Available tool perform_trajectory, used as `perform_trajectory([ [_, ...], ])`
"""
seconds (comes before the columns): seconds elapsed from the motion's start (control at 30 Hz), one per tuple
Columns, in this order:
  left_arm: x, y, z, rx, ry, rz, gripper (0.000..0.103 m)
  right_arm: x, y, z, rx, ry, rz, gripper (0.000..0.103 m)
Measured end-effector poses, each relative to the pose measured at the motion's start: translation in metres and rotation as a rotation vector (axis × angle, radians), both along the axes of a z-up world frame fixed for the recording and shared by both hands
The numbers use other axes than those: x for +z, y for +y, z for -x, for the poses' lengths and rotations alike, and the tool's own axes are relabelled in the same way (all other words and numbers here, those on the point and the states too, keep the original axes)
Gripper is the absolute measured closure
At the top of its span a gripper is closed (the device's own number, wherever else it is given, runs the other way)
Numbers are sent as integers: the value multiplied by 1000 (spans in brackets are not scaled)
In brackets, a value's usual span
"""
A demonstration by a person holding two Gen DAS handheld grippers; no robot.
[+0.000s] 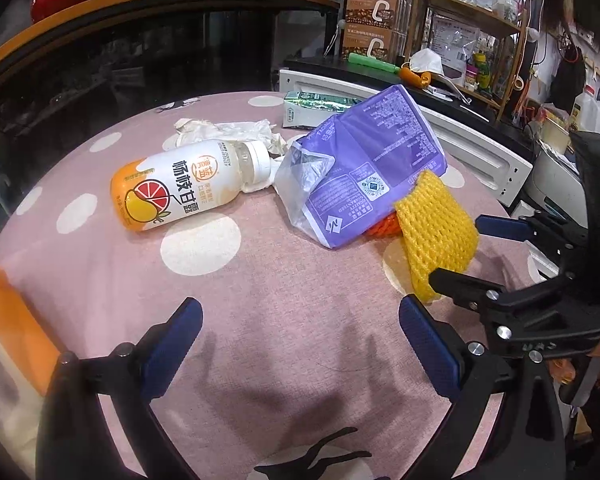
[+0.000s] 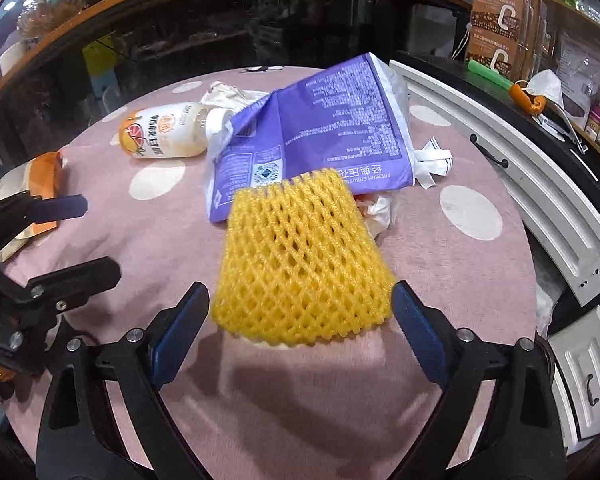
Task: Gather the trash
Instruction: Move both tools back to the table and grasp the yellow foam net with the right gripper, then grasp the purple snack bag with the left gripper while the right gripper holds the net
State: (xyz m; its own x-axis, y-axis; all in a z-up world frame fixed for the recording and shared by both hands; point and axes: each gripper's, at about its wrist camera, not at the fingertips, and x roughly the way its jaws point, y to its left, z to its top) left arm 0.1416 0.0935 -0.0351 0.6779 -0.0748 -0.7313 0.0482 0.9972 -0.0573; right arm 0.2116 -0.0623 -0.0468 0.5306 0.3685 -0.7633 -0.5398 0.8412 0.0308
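Trash is lying scattered on the pink dotted tablecloth [image 1: 260, 300]: a yellow foam net [image 2: 304, 260] is leaning on a purple wrapper [image 2: 324, 136], near a tipped bottle [image 1: 180, 184]. The right gripper [image 2: 300, 328] is straddling the net, jaws wide, apparently for grasping. The left gripper [image 1: 300, 344] is hovering wide, empty.

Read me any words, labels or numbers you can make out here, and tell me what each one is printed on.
"杨枝甘露": label of the bottle lying on its side.
"PREMIUM EMBOSS…", upside down and cut off: purple package.
"QUALITY GUARANTEED", upside down: same package, left wrist view.
Package fine print, its QR code and the brown cartons: too small to read.
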Motion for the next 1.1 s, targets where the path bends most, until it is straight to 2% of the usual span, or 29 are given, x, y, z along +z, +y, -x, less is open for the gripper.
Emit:
perform_trajectory([
  [0.03,0,0,-1,0,1,-3,6,-1,0,-2,1,6,3,27],
  [0.1,-2,0,-2,-2,8,-11,6,-2,-1,-4,3,12,4,48],
  [0.13,-2,0,-4,0,10,-11,6,-2,-3,-3,6,7,1,54],
  [0.2,-4,0,-6,2,17,-7,6,0,-7,-2,16,8,-10,80],
  [0.23,-4,0,-7,1,20,-6,6,1,-10,-1,19,14,-21,84],
  [0.3,-6,-2,-9,-3,26,-10,6,3,-14,1,14,11,-31,87],
  [0.57,5,-7,-22,-14,-9,-43,7,14,-32,18,7,-17,-96,88],
  [0.67,10,-7,-36,-18,-32,-51,14,19,-40,26,4,-22,-110,88],
  [0.9,6,-10,-79,1,-24,-68,35,22,-58,40,-13,-30,-118,88],
  [1.1,8,-20,-93,5,-53,-97,38,22,-69,48,-29,-28,-128,88],
])
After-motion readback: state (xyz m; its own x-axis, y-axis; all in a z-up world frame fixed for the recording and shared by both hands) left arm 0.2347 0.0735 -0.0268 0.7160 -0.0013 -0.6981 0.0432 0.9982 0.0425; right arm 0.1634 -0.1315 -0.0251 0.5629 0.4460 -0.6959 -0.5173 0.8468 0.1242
